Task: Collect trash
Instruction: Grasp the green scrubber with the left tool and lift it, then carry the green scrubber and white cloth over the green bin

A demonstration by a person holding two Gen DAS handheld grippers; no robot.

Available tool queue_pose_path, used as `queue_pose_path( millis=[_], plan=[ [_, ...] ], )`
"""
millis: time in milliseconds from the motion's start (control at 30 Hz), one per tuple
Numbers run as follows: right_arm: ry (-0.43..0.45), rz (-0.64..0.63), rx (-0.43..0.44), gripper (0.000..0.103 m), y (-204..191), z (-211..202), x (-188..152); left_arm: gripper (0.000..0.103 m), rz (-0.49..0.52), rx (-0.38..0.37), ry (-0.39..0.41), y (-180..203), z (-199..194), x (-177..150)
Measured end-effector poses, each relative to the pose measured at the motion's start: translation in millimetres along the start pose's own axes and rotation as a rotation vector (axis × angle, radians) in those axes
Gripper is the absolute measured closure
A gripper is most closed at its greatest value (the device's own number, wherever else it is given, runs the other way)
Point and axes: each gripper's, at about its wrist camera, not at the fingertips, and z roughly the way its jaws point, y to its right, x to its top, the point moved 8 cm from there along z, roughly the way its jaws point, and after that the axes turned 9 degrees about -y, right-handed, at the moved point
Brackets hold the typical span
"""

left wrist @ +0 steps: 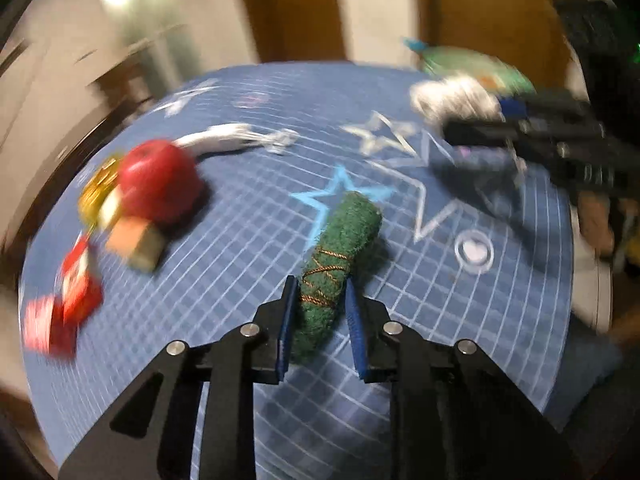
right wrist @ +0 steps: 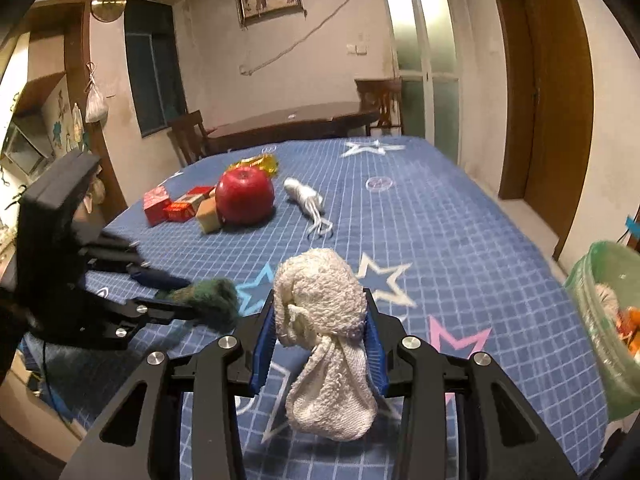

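A nubbly cream knitted rag (right wrist: 324, 320) sits clamped in the right gripper (right wrist: 322, 344) above the star-printed blue tablecloth (right wrist: 460, 240); the left gripper (left wrist: 320, 320) pinches a fuzzy green roll (left wrist: 340, 256) wound with brown thread, lying on the cloth.

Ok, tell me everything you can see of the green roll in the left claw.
The green roll is a fuzzy dark-green bundle, cloth or scouring pad by its look, wound with thin brown-gold thread near its middle. It lies on the blue star-patterned tablecloth, long axis pointing away from the left claw. The claw's blue pads press on its near end. In the right wrist view it looks blurred.
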Motion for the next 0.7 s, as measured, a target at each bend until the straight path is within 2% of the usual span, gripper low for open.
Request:
queue_pose_path(
  millis=[67,133,167,200,300,500,700],
  plan=[
    [0.033,-0.016,-0.011,0.063,-7,-7,7,0.081,-0.12,0.065,0.073,-7,-18,-3],
    [0.079,-0.043,-0.026,0.063,-19,-17,17,0.081,-0.238,0.089,0.147,-13,-40,-7],
    [0.098,-0.054,-0.034,0.063,-23,-22,21,0.081,-0.292,0.14,0.185,-15,-50,-9],
    [0.126,-0.07,-0.045,0.063,-29,-29,27,0.081,-0.326,0.189,0.225,-15,-60,-9],
    [0.177,-0.105,-0.074,0.063,-44,-46,40,0.081,-0.453,0.24,0.32,-16,-84,-7],
    [0.217,-0.105,-0.096,0.063,-51,-70,52,0.081,-0.605,0.326,0.453,-18,-121,-6],
    [0.224,-0.103,-0.11,0.063,-50,-86,52,0.081,-0.617,0.39,0.502,-12,-129,11]
  ],
)
